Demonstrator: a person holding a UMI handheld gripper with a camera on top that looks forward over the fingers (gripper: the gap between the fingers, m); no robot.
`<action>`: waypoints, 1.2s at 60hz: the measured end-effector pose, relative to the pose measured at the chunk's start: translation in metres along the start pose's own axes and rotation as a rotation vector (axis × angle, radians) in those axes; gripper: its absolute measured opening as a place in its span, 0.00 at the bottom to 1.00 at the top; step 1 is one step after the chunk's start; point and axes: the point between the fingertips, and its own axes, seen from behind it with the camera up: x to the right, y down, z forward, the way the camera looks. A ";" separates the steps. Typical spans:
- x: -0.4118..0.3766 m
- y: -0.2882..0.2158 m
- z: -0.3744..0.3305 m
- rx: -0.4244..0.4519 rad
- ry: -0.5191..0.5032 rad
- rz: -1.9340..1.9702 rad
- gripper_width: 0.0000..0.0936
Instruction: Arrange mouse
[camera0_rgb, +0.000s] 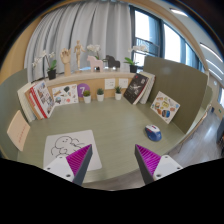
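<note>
Here the mouse sits at the right of the frame's middle band, a small blue-and-pale lump on the grey-green surface, well ahead of the gripper and off to its right, just below a picture card propped against the side wall. It looks like a hard plastic shell, so probably light, stiff and rather slick on its curved top; I would take it across its two long sides, low down, where the flanks are flatter and the pads have something to bite on.

The gripper hangs above the near edge of the surface with its fingers spread wide and nothing between them, pointing straight ahead and angled slightly down. The left pad lies over the bottom of a white sheet with a drawing on it.

Further out, small potted plants and upright cards line the back, with a wooden hand model on the shelf in the upper left.
</note>
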 end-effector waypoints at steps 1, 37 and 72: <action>0.009 0.022 0.013 -0.014 0.002 -0.007 0.92; 0.221 0.070 0.198 -0.114 -0.117 -0.081 0.89; 0.211 0.046 0.256 -0.155 -0.192 -0.116 0.43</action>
